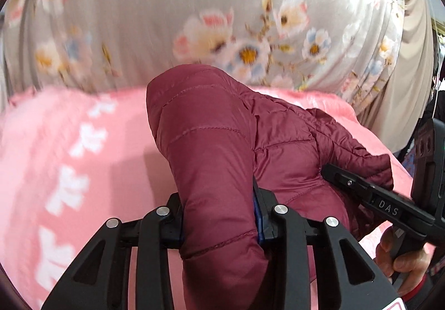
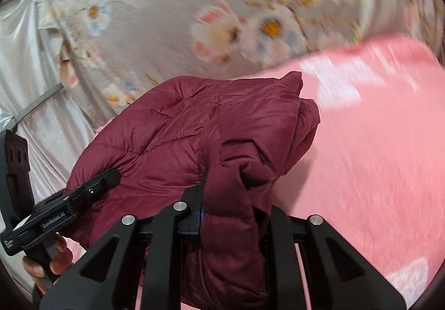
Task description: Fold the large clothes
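A maroon quilted puffer jacket (image 1: 222, 137) is bunched up above a pink blanket (image 1: 69, 143). My left gripper (image 1: 219, 215) is shut on a thick fold of the jacket, which bulges out between and over its fingers. My right gripper (image 2: 230, 215) is shut on another bunched fold of the same jacket (image 2: 180, 126). Each gripper shows in the other's view: the right one (image 1: 328, 171) bites the jacket's right edge, the left one (image 2: 111, 173) its left edge. The fingertips are hidden in the fabric.
The pink blanket (image 2: 361, 143) with white patterns covers the surface under the jacket. A grey floral curtain (image 1: 194, 17) hangs behind it, and it shows in the right wrist view too (image 2: 194, 4). Plain beige cloth (image 1: 411, 73) hangs at the far right. Both views are motion-blurred.
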A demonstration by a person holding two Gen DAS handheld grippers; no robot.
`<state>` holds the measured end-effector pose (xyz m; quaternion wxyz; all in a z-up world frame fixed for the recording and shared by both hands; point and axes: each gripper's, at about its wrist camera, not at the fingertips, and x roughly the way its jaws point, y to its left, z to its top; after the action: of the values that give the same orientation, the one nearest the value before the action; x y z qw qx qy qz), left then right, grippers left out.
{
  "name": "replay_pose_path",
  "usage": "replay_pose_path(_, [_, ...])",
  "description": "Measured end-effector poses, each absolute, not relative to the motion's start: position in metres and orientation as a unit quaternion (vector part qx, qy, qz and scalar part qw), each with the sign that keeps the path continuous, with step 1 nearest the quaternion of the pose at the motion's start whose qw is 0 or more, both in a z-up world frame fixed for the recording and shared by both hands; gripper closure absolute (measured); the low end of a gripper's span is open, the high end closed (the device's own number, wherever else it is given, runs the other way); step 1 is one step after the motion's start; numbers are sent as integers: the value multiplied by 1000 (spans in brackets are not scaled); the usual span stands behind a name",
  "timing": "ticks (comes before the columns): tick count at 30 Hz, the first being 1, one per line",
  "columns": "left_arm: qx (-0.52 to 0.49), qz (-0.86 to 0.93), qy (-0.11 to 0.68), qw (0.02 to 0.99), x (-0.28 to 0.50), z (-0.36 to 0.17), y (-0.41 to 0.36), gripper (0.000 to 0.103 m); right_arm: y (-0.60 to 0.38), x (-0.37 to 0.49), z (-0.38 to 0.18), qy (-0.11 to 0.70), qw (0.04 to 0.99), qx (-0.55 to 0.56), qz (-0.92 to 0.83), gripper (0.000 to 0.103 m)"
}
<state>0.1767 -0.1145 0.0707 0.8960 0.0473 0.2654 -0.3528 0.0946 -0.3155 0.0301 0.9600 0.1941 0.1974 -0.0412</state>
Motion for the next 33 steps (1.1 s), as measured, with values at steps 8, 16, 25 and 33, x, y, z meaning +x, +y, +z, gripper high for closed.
replay_pose_path(8, [47,-313,205,926,216,91,-67,73,-266,161,64,177,975,136,-6,88])
replay_pose_path(16, [23,-302,212,929,289,45,-35,72,-240,237,32,205,973,102,4,87])
replay_pose_path(25, [21,-284,269,920,337,-28,-27,71,-233,289,-39,255,962,96,2,85])
replay_pose_path(33, [7,-269,314,910,353,-37,-22,47,-255,291,-54,283,945,163,13,66])
